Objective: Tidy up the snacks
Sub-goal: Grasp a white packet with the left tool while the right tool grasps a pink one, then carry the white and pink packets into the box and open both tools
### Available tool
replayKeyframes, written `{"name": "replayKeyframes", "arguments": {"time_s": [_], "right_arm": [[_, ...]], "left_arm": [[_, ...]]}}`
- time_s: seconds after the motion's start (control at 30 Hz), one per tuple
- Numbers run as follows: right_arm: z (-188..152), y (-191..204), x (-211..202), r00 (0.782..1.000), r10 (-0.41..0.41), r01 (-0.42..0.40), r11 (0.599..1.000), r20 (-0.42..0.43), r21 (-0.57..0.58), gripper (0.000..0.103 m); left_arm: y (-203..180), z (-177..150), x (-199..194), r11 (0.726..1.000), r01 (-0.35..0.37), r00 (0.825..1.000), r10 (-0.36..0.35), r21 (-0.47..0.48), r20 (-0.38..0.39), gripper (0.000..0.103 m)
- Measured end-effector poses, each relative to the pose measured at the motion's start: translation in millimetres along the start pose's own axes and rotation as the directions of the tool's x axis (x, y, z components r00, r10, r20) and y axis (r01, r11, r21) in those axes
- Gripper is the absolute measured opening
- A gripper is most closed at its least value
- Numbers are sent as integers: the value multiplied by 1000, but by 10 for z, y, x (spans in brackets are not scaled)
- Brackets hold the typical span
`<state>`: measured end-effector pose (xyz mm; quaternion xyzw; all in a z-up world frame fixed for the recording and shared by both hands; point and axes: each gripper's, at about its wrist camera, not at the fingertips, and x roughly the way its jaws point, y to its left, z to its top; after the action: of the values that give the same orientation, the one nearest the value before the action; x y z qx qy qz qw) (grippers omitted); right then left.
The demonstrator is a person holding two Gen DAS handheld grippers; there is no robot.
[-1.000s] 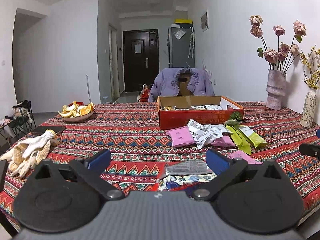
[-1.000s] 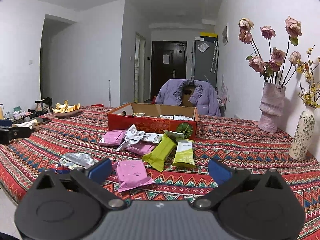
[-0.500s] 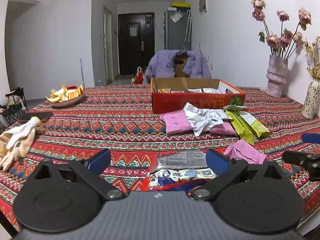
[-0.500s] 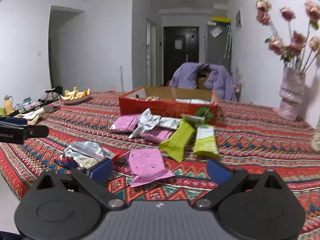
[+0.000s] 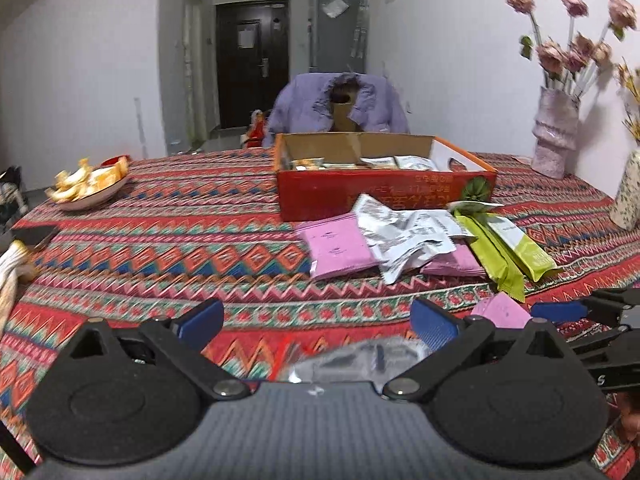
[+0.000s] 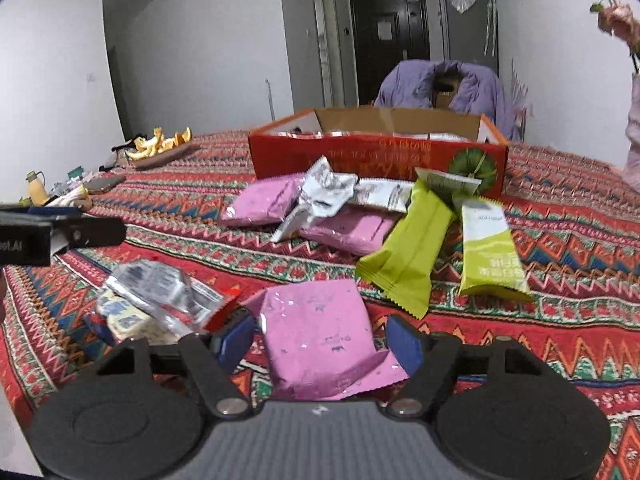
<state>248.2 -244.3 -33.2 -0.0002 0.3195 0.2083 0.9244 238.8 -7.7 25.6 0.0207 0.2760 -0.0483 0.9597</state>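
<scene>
A red cardboard box (image 5: 384, 196) (image 6: 376, 156) stands mid-table with several packets inside. In front of it lies a heap of pink, silver and green snack packets (image 5: 404, 236) (image 6: 340, 208). My right gripper (image 6: 320, 342) is low over the cloth. Its jaws are closing, with a loose pink packet (image 6: 316, 312) between the blue pads, which are close to its edges but not clearly pressing. My left gripper (image 5: 316, 320) is open above a silver packet (image 5: 360, 360) (image 6: 156, 288) that lies on other wrappers. Each gripper shows at the edge of the other's view.
A patterned cloth (image 5: 180, 248) covers the table. A plate of orange peels (image 5: 88, 188) sits at the far left, with a phone (image 5: 34, 234) and gloves (image 5: 8, 276) near the left edge. Two vases (image 5: 554, 136) stand at the right by the wall. A chair with a purple jacket (image 5: 340, 100) is behind the box.
Both grippers have come forward and down toward the near packets. The right jaws have narrowed around the pink packet. The silver packet now lies between the left fingers.
</scene>
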Motion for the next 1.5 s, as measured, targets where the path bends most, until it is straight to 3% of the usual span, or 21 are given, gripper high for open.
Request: {"name": "replayKeyframes", "arguments": {"time_s": [0.2, 0.3, 0.4, 0.53, 0.7, 0.73, 0.77, 0.8, 0.93, 1.07, 1.5], "right_arm": [[48, -106, 31, 999, 18, -18, 1000, -28, 18, 60], [115, -147, -112, 1000, 8, -9, 1000, -30, -11, 59], [217, -273, -334, 1000, 12, -12, 1000, 23, 27, 59], [381, -458, -471, 995, -33, 27, 998, 98, 65, 59], [465, -615, -351, 993, -73, 67, 995, 94, 73, 59], [459, -630, -318, 994, -73, 66, 995, 87, 74, 59], [455, -651, -283, 994, -69, 63, 995, 81, 77, 59], [444, -673, -250, 995, -66, 60, 995, 77, 81, 59], [425, -693, -175, 996, -61, 54, 994, 71, 95, 59], [431, -653, -232, 995, -59, 52, 995, 83, 90, 59], [265, -277, -731, 988, -51, 40, 996, 147, 79, 59]], "left_arm": [[-225, 149, 459, 993, 62, 998, -58, 104, -37, 75], [-314, 290, 690, 985, 146, 988, -140, 95, -65, 74], [-497, 386, 908, 973, 194, 980, -186, 128, -76, 74], [-732, 457, 1248, 965, 205, 976, -188, 166, -113, 75], [-779, 488, 1473, 964, 234, 962, -211, 123, -173, 74], [-774, 497, 1496, 965, 234, 961, -212, 115, -177, 72], [-762, 503, 1506, 967, 231, 961, -211, 104, -178, 61], [-744, 504, 1514, 970, 224, 963, -206, 92, -175, 57], [-709, 524, 1465, 977, 198, 971, -185, 77, -150, 28], [-657, 553, 1227, 983, 169, 981, -161, 71, -104, 19], [-216, 386, -205, 980, 191, 981, -188, -62, 45, 19]]}}
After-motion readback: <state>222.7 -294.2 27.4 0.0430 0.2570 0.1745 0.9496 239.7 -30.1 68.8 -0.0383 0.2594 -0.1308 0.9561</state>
